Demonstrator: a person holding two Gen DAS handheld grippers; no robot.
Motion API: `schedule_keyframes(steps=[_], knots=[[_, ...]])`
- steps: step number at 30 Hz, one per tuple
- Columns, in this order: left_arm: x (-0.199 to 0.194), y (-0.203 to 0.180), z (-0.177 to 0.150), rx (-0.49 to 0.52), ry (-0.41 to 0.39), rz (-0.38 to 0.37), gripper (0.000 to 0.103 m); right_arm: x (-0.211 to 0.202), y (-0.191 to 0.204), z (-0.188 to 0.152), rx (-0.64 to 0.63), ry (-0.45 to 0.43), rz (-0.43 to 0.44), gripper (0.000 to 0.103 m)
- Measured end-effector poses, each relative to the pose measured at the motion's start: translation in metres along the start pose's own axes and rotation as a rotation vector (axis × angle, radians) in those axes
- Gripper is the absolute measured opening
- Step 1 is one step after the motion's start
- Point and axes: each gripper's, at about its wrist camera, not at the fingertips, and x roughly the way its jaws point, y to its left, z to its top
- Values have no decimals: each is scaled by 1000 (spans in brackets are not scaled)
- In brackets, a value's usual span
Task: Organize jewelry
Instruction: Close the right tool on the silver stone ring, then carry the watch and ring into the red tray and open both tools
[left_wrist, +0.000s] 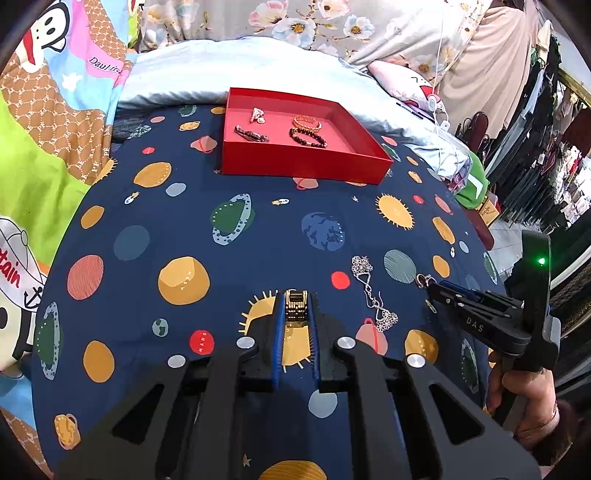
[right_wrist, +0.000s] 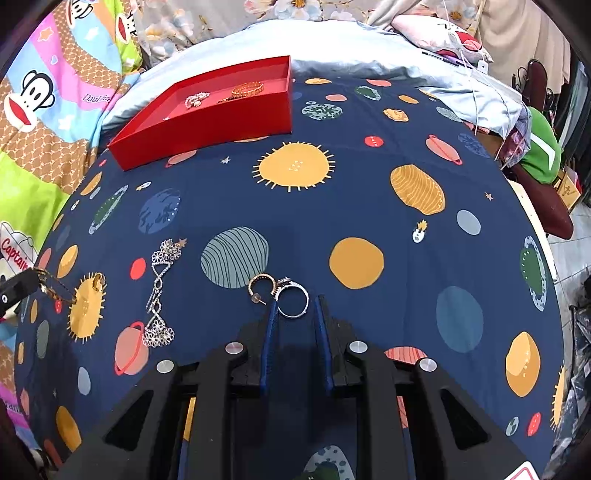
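Two views, left wrist first: left gripper (left_wrist: 296, 308) clamped on a gold chain bracelet (left_wrist: 296, 305), low over the bedspread (left_wrist: 258, 221).
Box: red tray (left_wrist: 306, 166) at 12 o'clock, well apart, already holding beaded bracelets (left_wrist: 308, 137) and small pieces.
Loose: silver flower chain (left_wrist: 373, 291) at 2 o'clock.
Right wrist: right gripper (right_wrist: 295, 308) parted, holding nothing, straddling a silver ring (right_wrist: 293, 302); gold hoop earring (right_wrist: 260, 286) just at 11 o'clock.
Step, judged: pickup under way.
Next: carry bracelet to tray; pinch ring without catching hoop.

Both wrist cameras sit low and near over the navy planet-print bedspread (left_wrist: 280, 221), facing the far shallow red cardboard tray (right_wrist: 207, 122); both show the silver floral chain (left_wrist: 373, 295).
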Motion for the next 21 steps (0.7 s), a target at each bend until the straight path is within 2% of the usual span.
schedule_keyframes(steps=[8, 11, 21], knots=[[2, -3, -1, 4, 6, -3, 11, 4, 10, 2, -34, -26, -9, 24], [3, -2, -2, 1, 9, -2, 11, 5, 8, 4, -25, -34, -12, 19], [0, -1, -2, -5, 0, -8, 11, -3, 0, 5, 25, -39, 18, 19]])
